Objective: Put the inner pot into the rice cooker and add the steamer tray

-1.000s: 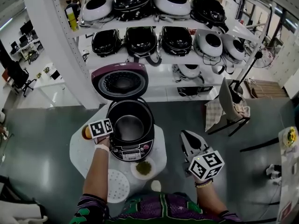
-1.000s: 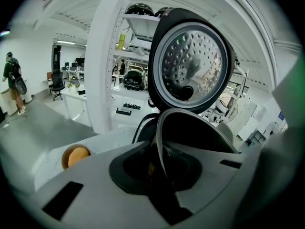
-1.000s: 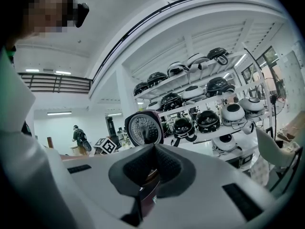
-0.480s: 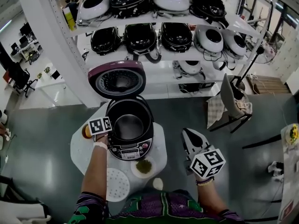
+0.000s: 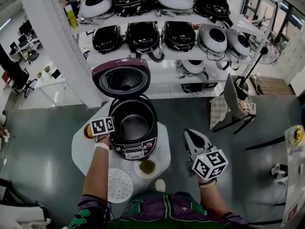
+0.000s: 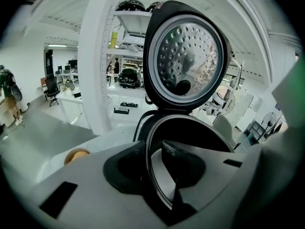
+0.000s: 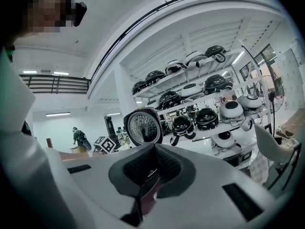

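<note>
On the round white desk (image 5: 81, 151) the dark rice cooker (image 5: 135, 151) stands open, with the shiny metal inner pot (image 5: 135, 127) inside. My left gripper (image 5: 113, 137) is opening its fingers off the pot's thin rim, so the flat, holey white steamer tray (image 5: 119, 185) comes next. My right gripper (image 5: 193, 140) keeps off to the side, its fingers pressed shut.

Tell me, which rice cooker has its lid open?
The purple rice cooker on the round white table: its lid stands up. The cookers on the shelves all look shut.
</note>
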`<state>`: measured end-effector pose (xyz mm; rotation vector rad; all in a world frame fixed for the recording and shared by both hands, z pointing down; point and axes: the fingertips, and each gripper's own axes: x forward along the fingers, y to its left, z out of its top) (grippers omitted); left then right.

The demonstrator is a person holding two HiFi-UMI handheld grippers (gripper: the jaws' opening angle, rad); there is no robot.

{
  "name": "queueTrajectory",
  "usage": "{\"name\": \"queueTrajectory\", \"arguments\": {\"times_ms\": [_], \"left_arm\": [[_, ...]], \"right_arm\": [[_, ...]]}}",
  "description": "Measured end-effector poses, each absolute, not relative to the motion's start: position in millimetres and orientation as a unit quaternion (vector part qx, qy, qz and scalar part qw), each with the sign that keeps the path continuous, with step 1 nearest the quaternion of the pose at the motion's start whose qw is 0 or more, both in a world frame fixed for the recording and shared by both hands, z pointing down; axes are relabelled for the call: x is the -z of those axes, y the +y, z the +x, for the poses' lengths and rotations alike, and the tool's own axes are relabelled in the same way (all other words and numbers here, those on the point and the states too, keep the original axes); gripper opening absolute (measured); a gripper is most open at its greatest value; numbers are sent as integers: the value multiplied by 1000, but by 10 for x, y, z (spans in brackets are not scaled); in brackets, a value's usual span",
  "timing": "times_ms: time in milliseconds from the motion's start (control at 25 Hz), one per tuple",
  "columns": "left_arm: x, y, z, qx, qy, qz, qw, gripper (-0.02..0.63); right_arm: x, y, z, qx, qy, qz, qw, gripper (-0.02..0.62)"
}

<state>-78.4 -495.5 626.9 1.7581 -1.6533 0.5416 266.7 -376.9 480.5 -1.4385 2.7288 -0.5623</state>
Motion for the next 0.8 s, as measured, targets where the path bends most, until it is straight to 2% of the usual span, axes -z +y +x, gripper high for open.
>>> {"name": "queueTrajectory", "arguments": {"times_ms": [800], "left_arm": [[-5579, -4319, -1243, -146, -628, 710, 284, 118]], "right_arm": [[-4328, -3162, 2228, 133, 867, -480, 3, 5]]}}
